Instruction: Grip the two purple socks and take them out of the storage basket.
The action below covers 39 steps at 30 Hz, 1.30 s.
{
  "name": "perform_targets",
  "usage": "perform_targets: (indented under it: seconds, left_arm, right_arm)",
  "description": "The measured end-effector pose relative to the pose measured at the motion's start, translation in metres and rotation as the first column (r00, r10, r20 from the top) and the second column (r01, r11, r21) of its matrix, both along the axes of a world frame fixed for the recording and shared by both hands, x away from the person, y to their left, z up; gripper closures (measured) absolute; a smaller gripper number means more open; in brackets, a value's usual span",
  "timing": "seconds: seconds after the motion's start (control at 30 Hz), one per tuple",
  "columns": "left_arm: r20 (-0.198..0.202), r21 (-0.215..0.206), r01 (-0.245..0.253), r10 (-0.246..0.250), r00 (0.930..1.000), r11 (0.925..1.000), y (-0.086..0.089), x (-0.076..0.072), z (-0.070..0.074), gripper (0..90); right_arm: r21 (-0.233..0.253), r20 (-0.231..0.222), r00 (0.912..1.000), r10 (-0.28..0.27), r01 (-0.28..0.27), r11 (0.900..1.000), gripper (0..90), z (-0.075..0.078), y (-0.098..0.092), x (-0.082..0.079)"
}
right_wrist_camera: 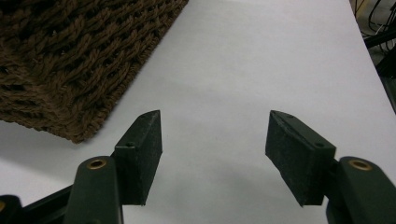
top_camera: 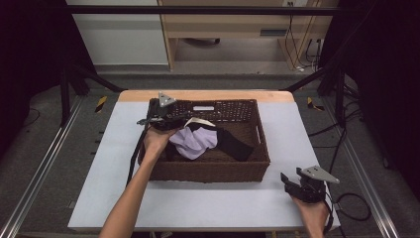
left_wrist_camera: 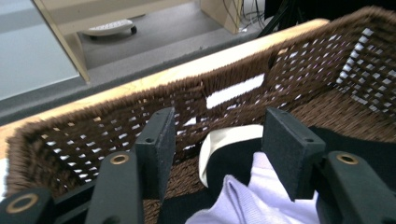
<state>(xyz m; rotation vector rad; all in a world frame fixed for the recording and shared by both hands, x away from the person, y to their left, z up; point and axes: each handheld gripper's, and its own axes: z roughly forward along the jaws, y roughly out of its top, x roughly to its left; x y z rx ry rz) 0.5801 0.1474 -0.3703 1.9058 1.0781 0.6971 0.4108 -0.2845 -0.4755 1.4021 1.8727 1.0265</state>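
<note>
Left tool (left_wrist_camera: 217, 140) above basket (left_wrist_camera: 140, 100) clothes (left_wrist_camera: 261, 200)

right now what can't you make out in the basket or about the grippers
- Black cloth: high view, partly under the lilac cloth; its full shape is hidden.
- Cream piece: left gripper view, tucked under the black cloth; what it is cannot be told.
- Basket floor: mostly covered by the cloths.
- Left gripper: in the high view the hand hides its jaws.
- Right gripper: open over the table; the frame's bottom edge cuts its body.
</note>
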Motion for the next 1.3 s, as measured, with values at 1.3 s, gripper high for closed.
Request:
perform_targets:
  seconds: [1.3]
  left_arm:
    - [-0.316,0.128,0.034,0.009,0.9486,0.9911,-0.006,0.022,-0.051,52.7]
  right_arm:
    - [-0.012,-0.015,0.9998,0.016,-0.016,1.0,36.7,-0.002,0.002,0.0]
